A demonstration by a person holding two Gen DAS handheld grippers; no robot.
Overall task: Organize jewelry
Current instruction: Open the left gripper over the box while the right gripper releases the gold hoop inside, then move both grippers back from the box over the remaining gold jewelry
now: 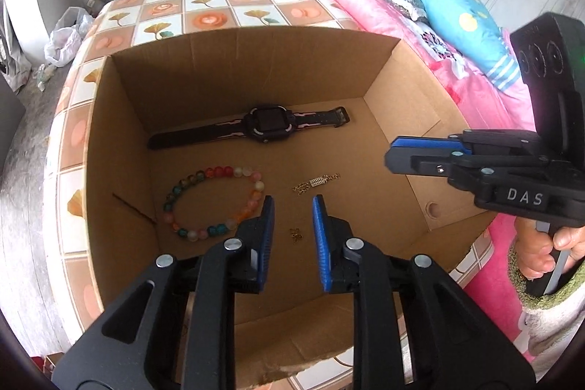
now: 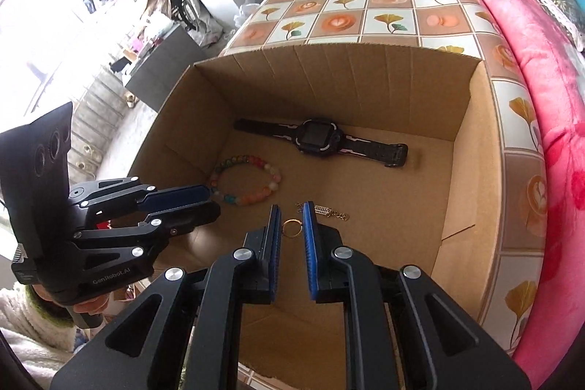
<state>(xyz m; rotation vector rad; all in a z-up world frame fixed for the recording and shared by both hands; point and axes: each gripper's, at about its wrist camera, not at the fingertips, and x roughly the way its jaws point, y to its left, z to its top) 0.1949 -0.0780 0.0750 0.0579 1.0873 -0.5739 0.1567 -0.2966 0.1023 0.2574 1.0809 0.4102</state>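
Plain brown cardboard box (image 1: 256,68). Black smartwatch (image 1: 267,125), pink-lined strap. Bead bracelet (image 1: 215,201) in teal, red, orange, pink and milky white. Gold chain (image 1: 316,183); gold ring (image 2: 291,228). Black grippers, blue-padded fingers (image 1: 323,236). Table (image 1: 204,10) cloth checked in white and peach, with yellow ginkgo leaves and orange roses. Bright pink blanket (image 1: 369,13); light blue pillow (image 1: 460,21) with yellow spots.

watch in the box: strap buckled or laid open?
Laid open. The watch lies flat on the cardboard box floor, its two strap halves stretched out straight either side.
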